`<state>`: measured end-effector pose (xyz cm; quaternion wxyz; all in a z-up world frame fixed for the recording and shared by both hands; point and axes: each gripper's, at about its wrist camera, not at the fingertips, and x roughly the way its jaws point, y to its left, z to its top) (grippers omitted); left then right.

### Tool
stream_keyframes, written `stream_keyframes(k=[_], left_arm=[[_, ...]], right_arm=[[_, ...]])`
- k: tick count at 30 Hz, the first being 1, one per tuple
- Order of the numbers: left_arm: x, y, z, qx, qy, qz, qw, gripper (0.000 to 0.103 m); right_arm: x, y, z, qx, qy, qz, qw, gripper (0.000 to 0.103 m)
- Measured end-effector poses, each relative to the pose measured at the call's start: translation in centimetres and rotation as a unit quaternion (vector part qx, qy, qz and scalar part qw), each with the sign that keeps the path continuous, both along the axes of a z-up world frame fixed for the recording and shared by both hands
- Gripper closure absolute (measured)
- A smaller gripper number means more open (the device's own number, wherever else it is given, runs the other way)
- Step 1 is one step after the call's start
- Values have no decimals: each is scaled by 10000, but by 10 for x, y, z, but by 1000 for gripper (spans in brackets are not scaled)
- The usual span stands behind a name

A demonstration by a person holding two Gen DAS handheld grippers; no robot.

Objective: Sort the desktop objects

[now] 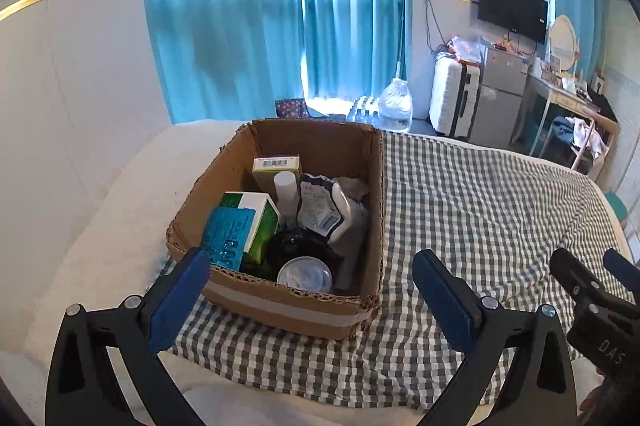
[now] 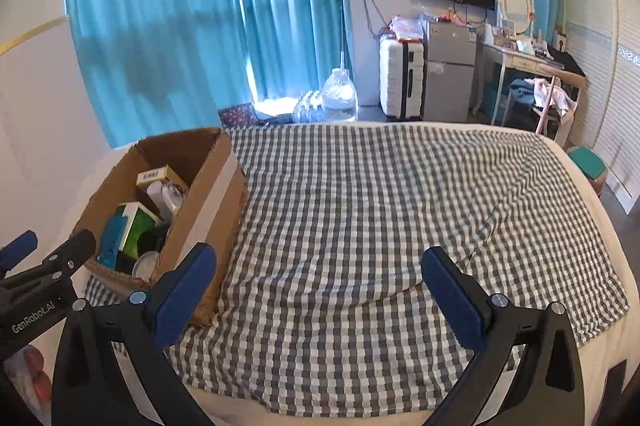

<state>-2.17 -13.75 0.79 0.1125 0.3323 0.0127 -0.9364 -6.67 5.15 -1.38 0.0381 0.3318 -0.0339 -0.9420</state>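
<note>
A brown cardboard box [image 1: 352, 162] stands on the checked cloth [image 1: 472, 210] at the bed's left side. Inside lie a green and white carton [image 1: 260, 214], a blue blister pack [image 1: 226, 238], a yellow-green carton [image 1: 276, 164], a white bottle [image 1: 286, 190], a white pouch [image 1: 320, 210], a black round object [image 1: 296, 246] and a clear lid [image 1: 306, 274]. My left gripper [image 1: 312, 286] is open just in front of the box's near wall, holding nothing. My right gripper [image 2: 320, 290] is open over bare cloth [image 2: 380, 206], right of the box [image 2: 208, 194]. The other gripper [image 2: 48, 266] shows at the far left.
A white mattress edge [image 1: 120, 194] borders the cloth on the left. Beyond the bed stand blue curtains [image 1: 240, 18], a water jug [image 1: 396, 106], a white suitcase [image 1: 454, 98], a small fridge [image 1: 500, 94], a wall TV [image 1: 512, 6] and a dressing table [image 2: 532, 62].
</note>
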Motion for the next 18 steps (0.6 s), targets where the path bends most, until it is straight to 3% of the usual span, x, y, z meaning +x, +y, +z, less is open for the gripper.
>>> stream_keyframes(k=[18], left_arm=[[2, -3, -2, -17, -95, -10, 10000, 0]], right_arm=[[4, -18, -6, 199, -99, 203, 9995, 0]])
